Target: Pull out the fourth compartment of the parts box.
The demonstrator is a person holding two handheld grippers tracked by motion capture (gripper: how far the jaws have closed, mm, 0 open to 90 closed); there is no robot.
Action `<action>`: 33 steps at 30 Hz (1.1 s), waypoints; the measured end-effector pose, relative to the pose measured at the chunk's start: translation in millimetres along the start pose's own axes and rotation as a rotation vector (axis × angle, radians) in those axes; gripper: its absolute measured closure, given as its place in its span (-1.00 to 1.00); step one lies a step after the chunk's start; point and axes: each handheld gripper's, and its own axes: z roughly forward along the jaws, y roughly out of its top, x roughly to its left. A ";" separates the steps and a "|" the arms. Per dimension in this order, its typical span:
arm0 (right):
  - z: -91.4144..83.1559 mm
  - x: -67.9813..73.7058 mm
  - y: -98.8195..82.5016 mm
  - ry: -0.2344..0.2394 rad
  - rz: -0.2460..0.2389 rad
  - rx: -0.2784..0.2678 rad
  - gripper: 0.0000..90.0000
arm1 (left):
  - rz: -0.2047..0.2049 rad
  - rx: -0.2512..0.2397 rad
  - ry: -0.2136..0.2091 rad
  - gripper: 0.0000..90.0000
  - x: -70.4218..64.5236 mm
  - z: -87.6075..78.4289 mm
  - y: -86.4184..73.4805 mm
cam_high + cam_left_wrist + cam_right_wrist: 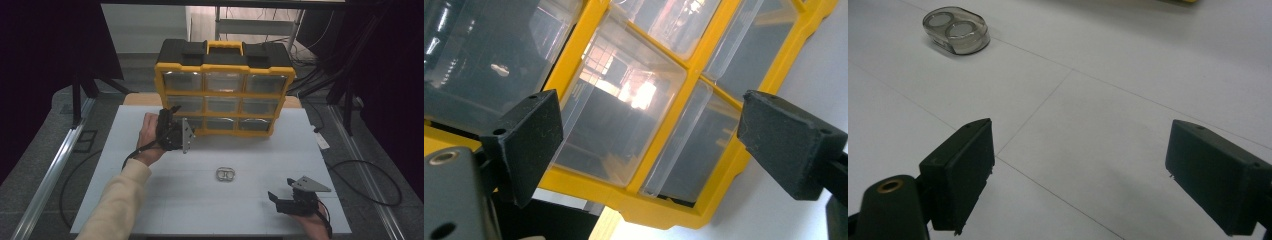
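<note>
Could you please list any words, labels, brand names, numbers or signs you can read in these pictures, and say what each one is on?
None can be read.
Yellow and black drawer organizer: no legible brand or label on its frame or clear drawers; one drawer front carries faint marks too blurred to read.
Small clear case on the white table: no visible text.

You are working in a lab-style recording bay. A white table (165,200) stands on grey carpet (45,150), enclosed by dark curtains (45,45). Aluminium rails (50,170) flank the table, and cables (380,175) run across the floor beside black stand legs (345,95).
</note>
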 end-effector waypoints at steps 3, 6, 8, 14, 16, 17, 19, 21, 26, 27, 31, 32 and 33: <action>0.1 0.1 0.0 0.001 -0.001 0.001 -0.72 | -0.002 0.007 0.002 -0.74 1.4 2.7 -0.5; 0.2 0.1 0.0 0.002 -0.001 0.001 -0.72 | -0.003 0.009 0.006 -0.74 2.6 4.7 -0.7; 0.1 0.1 -0.2 0.001 -0.001 0.002 -0.71 | 0.001 0.010 0.008 -0.74 2.9 6.5 -0.7; 0.0 0.2 -0.2 -0.001 -0.001 0.004 -0.71 | 0.004 0.015 0.009 -0.74 3.4 11.5 -1.0; 0.3 0.1 -0.5 -0.001 -0.001 0.007 -0.71 | 0.005 0.016 0.011 -0.73 3.7 13.9 -1.2; 0.4 0.1 -0.5 -0.001 -0.001 0.007 -0.71 | 0.003 0.016 0.010 -0.73 4.0 14.7 -1.2; 0.4 0.1 -0.6 0.000 -0.001 0.007 -0.71 | 0.000 0.020 0.009 -0.73 4.6 15.7 -1.2; 0.2 0.0 -0.4 0.003 -0.002 0.004 -0.71 | 0.008 0.026 0.013 -0.73 4.9 17.4 -1.1; 0.1 0.0 -0.4 0.003 -0.001 0.004 -0.71 | 0.014 0.030 0.013 -0.73 4.8 20.3 0.0; 0.1 0.0 -0.4 0.003 -0.001 0.004 -0.71 | 0.015 0.029 0.014 -0.73 5.0 20.8 0.2; 0.4 -0.2 -0.5 0.002 0.000 0.004 -0.71 | 0.007 0.027 0.011 -0.73 6.4 23.0 1.2; 0.4 -0.3 -0.6 0.002 0.000 0.005 -0.71 | 0.006 0.027 0.013 -0.73 6.8 23.7 1.4; 0.5 -0.4 -0.5 0.002 -0.001 0.006 -0.71 | 0.006 0.026 0.016 -0.73 6.8 24.4 1.6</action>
